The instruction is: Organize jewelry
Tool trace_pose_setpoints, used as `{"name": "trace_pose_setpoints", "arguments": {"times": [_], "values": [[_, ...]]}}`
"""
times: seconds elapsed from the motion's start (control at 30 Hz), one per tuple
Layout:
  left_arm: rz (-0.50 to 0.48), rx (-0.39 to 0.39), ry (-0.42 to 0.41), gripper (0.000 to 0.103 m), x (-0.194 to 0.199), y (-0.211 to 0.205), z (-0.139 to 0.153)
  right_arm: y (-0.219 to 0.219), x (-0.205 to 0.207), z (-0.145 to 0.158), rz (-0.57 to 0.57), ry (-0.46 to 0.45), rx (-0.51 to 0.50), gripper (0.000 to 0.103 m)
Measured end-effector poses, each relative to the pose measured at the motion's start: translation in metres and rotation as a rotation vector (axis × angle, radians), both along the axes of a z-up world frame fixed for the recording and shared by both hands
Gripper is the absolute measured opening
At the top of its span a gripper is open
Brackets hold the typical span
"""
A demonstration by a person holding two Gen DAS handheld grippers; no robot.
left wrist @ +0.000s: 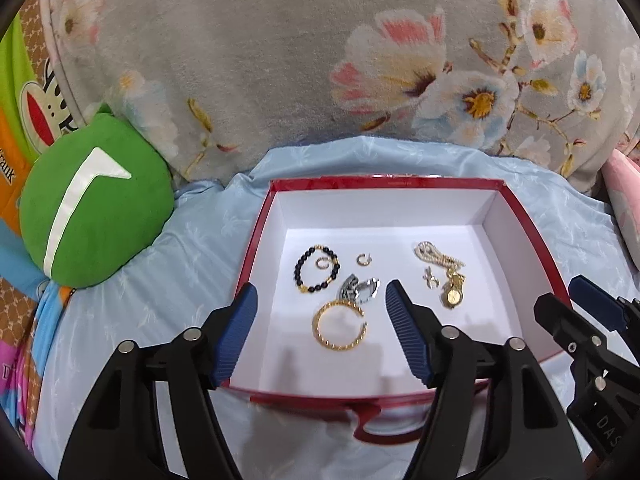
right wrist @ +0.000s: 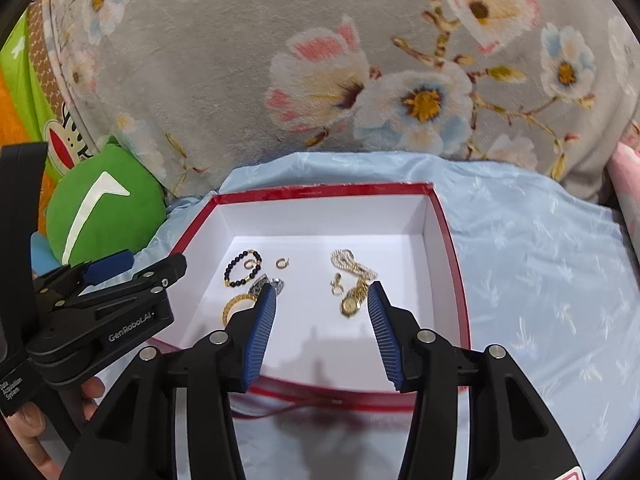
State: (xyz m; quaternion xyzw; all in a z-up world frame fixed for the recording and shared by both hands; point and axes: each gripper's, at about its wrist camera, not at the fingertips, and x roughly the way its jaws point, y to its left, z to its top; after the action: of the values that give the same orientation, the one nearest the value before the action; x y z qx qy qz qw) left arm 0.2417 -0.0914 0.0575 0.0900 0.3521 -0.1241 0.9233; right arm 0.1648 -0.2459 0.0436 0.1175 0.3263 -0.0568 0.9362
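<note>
The jewelry all lay loose on the white floor of the shallow red-rimmed cardboard box (left wrist: 520, 216): a dark-beaded bracelet with gold spacers (left wrist: 316, 269), a twisted gold open bangle (left wrist: 340, 326) and a small gold wristwatch (right wrist: 352, 303), just ahead of the tongs' tips. Both the left gripper (left wrist: 320, 300) and the right gripper (right wrist: 322, 298) hung over the box's near edge with jaws apart, gripping nothing. I judged the placing finished or nearly so; any next move called for picking one piece without snagging its neighbours.
</note>
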Motion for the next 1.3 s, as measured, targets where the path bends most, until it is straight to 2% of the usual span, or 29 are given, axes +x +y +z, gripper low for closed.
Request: {"name": "trace_pose_setpoints", "arguments": {"times": [0.17,0.33,0.47,0.6,0.93,1.3], "values": [[0.006,-0.003,0.025,0.069,-0.017,0.007,-0.007,0.008,-0.016,-0.006,-0.017,0.017,-0.015,0.052],[0.020,-0.003,0.042,0.079,-0.031,0.013,-0.015,0.018,-0.029,-0.010,-0.025,0.021,-0.055,0.070],[0.041,-0.003,0.059,0.089,-0.041,0.020,-0.024,0.019,-0.038,-0.013,-0.031,0.022,-0.040,0.077],[0.061,-0.001,0.077,0.092,-0.048,0.026,-0.033,0.018,-0.045,-0.016,-0.058,0.026,-0.037,0.085],[0.092,-0.012,0.117,0.093,-0.061,0.031,-0.042,0.026,-0.056,-0.022,-0.079,0.053,-0.105,0.086],[0.114,0.029,0.073,0.095,-0.076,0.028,-0.033,0.031,-0.066,-0.021,-0.094,0.052,-0.130,0.086]]}}
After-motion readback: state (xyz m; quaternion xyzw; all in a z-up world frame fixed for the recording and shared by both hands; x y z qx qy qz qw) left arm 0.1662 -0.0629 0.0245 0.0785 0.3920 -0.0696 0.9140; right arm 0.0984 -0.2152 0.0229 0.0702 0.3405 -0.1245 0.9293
